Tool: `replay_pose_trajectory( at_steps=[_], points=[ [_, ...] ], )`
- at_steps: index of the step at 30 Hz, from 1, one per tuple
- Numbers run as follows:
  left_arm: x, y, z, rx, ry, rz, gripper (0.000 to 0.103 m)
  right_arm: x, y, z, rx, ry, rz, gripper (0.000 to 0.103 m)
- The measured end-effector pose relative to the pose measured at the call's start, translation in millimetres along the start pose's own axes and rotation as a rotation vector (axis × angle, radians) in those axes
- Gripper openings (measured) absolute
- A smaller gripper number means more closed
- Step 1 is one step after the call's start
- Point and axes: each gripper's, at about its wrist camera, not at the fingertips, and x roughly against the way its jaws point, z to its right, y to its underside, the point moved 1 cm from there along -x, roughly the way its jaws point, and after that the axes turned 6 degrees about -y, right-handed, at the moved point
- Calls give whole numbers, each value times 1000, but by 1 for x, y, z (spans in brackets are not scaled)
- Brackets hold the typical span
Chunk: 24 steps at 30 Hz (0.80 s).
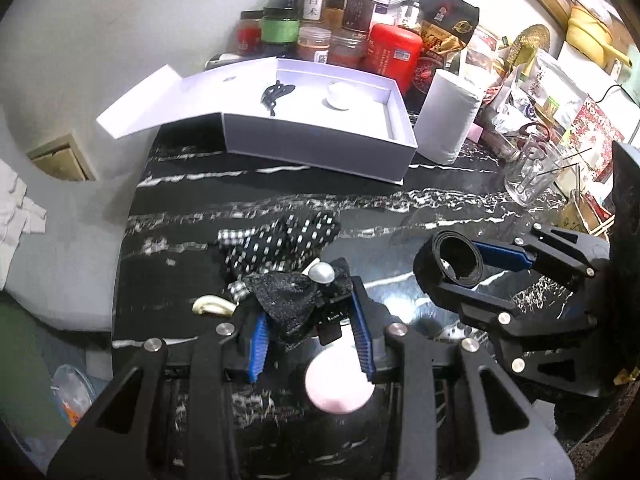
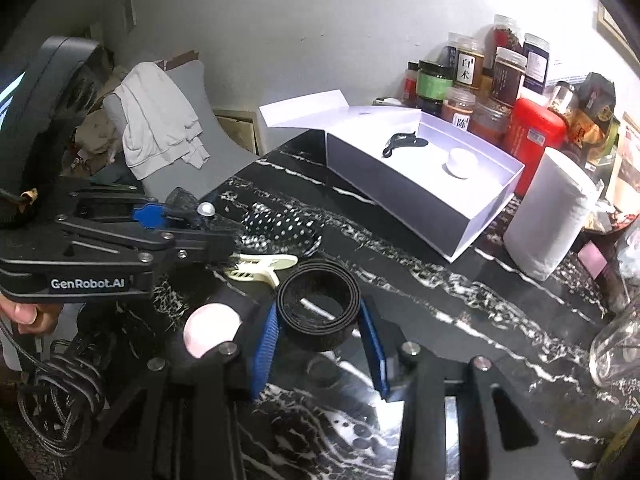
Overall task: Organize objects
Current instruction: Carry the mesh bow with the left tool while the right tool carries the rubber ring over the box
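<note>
Black marble table: white box, paper roll, jars, glass.

A cluster of spice jars stands against the wall beside a red canister. A paper towel roll and an empty glass stand nearby.

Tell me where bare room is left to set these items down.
Free: the open white cardboard box, between its black hair clip and small white round jar, and the black marble tabletop before it. Crowded: the back jars and the polka-dot bow.
</note>
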Motion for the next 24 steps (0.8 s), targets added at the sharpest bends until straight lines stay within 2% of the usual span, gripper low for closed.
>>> replay_pose_trajectory(
  at_steps=[13,24],
  points=[
    [-18,-49,14,-88,1,20,34,-8,-32,32,-6,17,10,40],
    [-41,-92,21,-109,34,10,34,-18,-60,65,-18,-6,22,40]
  ],
)
